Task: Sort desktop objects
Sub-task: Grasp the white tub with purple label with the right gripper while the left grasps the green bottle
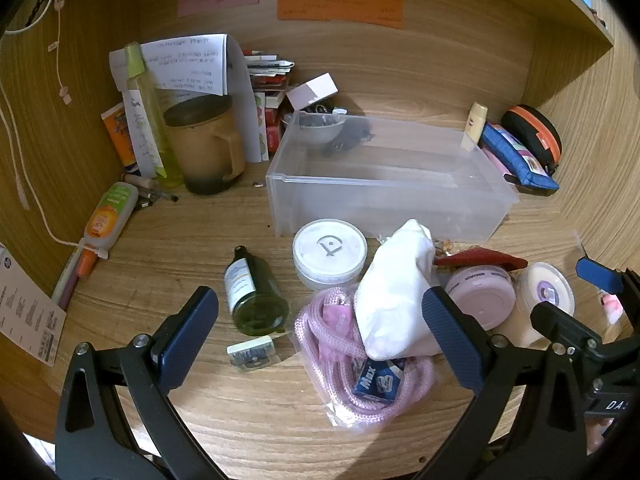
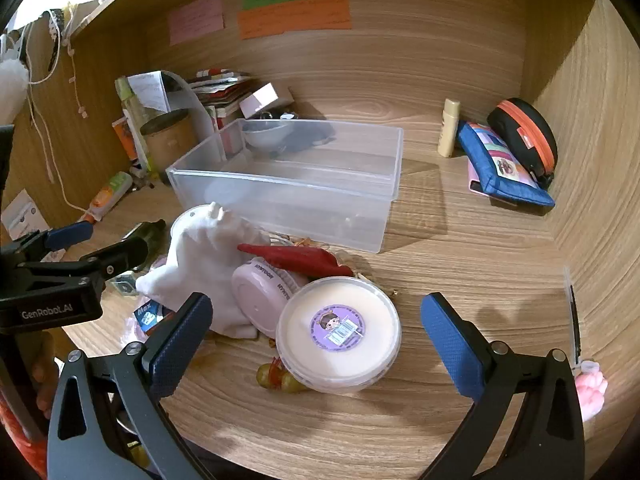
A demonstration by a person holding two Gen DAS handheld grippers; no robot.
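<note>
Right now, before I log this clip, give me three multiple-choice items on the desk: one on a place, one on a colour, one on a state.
1. Where does the clear plastic bin stand?
A. behind the clutter pile
B. on the shelf above
C. inside the mug

2. What colour is the rope in the plastic bag?
A. green
B. pink
C. black

3. How is the small green bottle placed?
A. upright
B. in the bin
C. lying on its side

Answers:
1 A: the bin sits on the desk beyond the white pouch and the round tubs.
2 B: pink coils show through the bag.
3 C: it lies flat on the desk, its neck pointing away.
</note>
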